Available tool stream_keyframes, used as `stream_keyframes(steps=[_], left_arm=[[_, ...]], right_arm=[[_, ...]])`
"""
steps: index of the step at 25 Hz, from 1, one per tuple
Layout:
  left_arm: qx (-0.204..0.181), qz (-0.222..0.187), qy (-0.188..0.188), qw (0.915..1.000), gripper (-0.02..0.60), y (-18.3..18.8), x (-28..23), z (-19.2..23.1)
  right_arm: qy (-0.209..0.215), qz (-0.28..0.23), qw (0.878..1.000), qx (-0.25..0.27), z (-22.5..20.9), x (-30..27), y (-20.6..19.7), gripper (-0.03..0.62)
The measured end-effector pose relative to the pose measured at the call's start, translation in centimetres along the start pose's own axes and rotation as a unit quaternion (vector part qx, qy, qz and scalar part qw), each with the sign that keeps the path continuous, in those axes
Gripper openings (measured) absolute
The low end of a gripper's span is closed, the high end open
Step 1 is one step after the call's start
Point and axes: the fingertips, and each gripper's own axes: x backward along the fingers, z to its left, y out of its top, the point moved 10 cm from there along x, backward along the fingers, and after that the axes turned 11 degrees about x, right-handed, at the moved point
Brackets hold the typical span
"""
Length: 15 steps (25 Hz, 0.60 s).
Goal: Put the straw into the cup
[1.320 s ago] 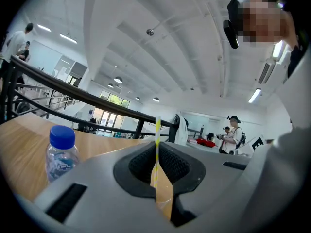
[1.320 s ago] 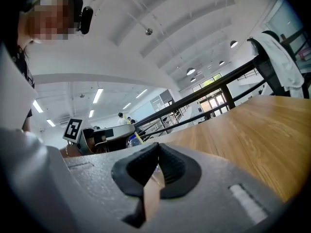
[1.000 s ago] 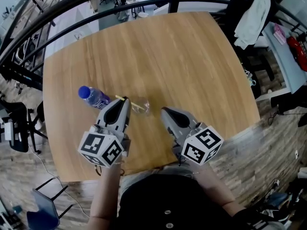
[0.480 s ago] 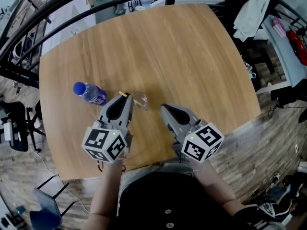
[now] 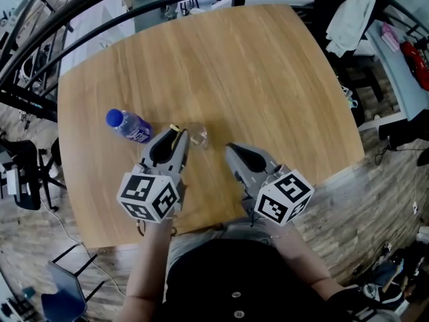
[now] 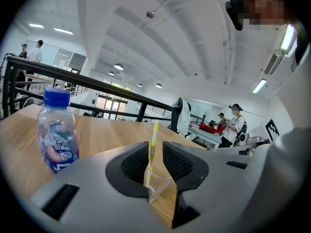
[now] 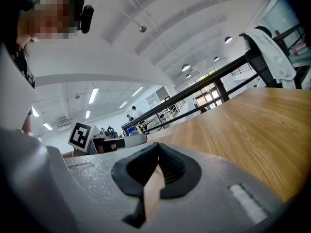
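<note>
A clear plastic cup (image 5: 197, 135) stands on the wooden table (image 5: 268, 79), just ahead of my left gripper (image 5: 177, 138). In the left gripper view the yellow-and-white straw (image 6: 152, 147) stands tilted in the cup (image 6: 158, 186) and rises between the two dark pads. The left gripper (image 6: 156, 147) is opening, with a gap on the straw's right side, so the pads no longer clamp it. My right gripper (image 5: 231, 151) hovers to the cup's right, apart from it. In its own view the right gripper (image 7: 158, 147) is shut with its tips meeting and nothing between them.
A small water bottle with a blue cap (image 5: 131, 127) lies left of the cup; it also shows in the left gripper view (image 6: 57, 132). A black railing (image 5: 100, 25) runs behind the table. A chair with white clothing (image 5: 352, 12) is at the far right.
The left gripper's jaws have parted from the straw, which stays standing in the cup. The right gripper has kept still.
</note>
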Motion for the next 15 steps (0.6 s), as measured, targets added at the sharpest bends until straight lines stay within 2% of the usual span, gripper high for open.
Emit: stream_keyframes(steps=[7,15], left_arm=[[0.001,0.002,0.002,1.0000,0.134,-0.2,1.3,-0.2],[0.008,-0.004,-0.012,0.9999,0.137,-0.1,3.9,0.0]], right_arm=[[-0.008,-0.011,1.000,0.010,1.0,0.4,0.3,-0.002],[-0.004,-0.019,0.999,0.029,3.3,0.4,1.1,-0.002]])
